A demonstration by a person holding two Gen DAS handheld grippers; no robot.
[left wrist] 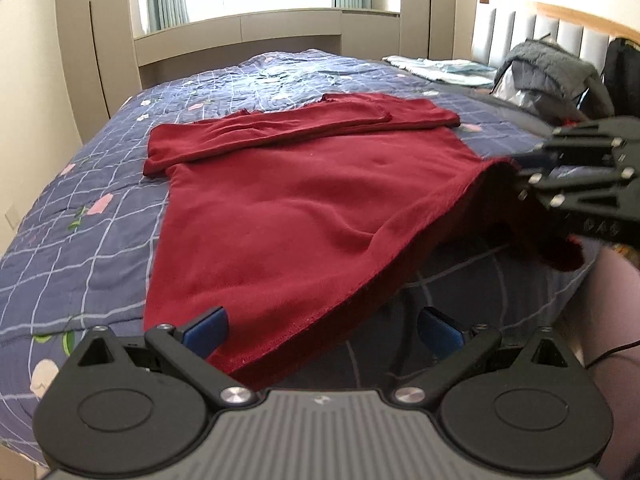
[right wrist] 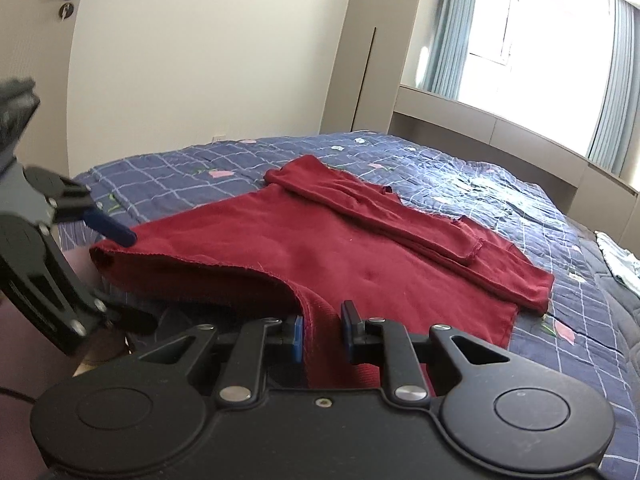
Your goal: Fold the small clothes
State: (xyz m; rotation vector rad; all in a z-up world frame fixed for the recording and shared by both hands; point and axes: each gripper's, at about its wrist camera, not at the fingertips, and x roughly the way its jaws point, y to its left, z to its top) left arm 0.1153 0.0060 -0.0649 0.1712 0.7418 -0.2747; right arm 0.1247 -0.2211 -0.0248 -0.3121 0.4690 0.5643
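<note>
Two grippers: both are set at the near hem of one red top, spread on the quilt.
Top: laid flat on the bed, both sleeves already crossed over the chest; near hem is lifted off the quilt.
Right gripper: nearly closed, hem corner bunched between the blue pads, so it looks gripped. The bunch is thick, though.
Left gripper: jaws wide apart, the other hem corner hanging between them, nothing pinched yet. One pad is seen just touching the cloth edge.
Risk 1: if the lift is carried on with only one corner held, the hem could be dragged skewed and the fold would come out crooked.
Risk 2: sleeves could be pulled out of place if the body is tugged toward the near edge.
Risk 3: only a fold of fabric may be caught on the right, so a slip is possible, I'd guess.
</note>
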